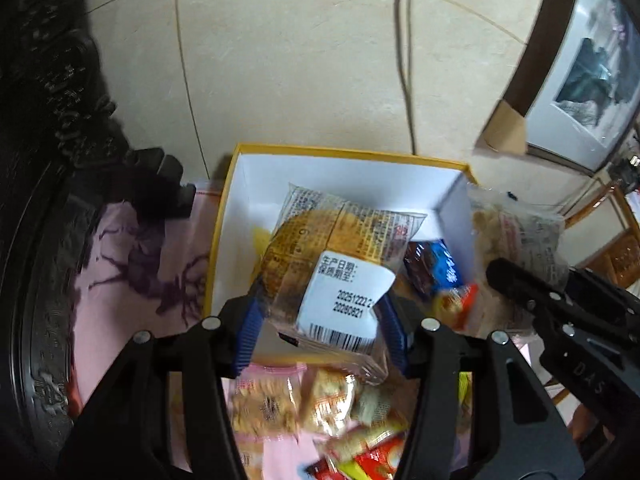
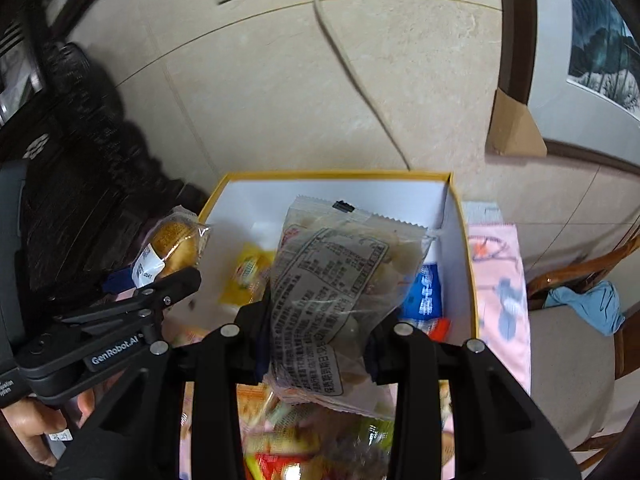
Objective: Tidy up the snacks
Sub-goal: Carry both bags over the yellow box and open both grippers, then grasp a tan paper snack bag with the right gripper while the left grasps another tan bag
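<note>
My left gripper (image 1: 320,320) is shut on a clear packet with a round golden cake (image 1: 320,252) and holds it over the near edge of a yellow-rimmed white box (image 1: 344,151). The cake packet also shows in the right wrist view (image 2: 172,246). My right gripper (image 2: 318,334) is shut on a clear snack bag with printed text (image 2: 332,280), held above the same box (image 2: 340,176). That bag shows at the right of the left wrist view (image 1: 516,236). Inside the box lie a blue packet (image 2: 428,288) and a yellow packet (image 2: 248,272).
Loose snack packets (image 1: 304,404) lie on a pink patterned cloth (image 1: 132,248) below both grippers. A dark carved furniture piece (image 1: 44,160) stands left. A tiled wall with a cable (image 2: 352,68) is behind. A framed picture (image 2: 592,52) and a wooden chair (image 2: 576,344) are right.
</note>
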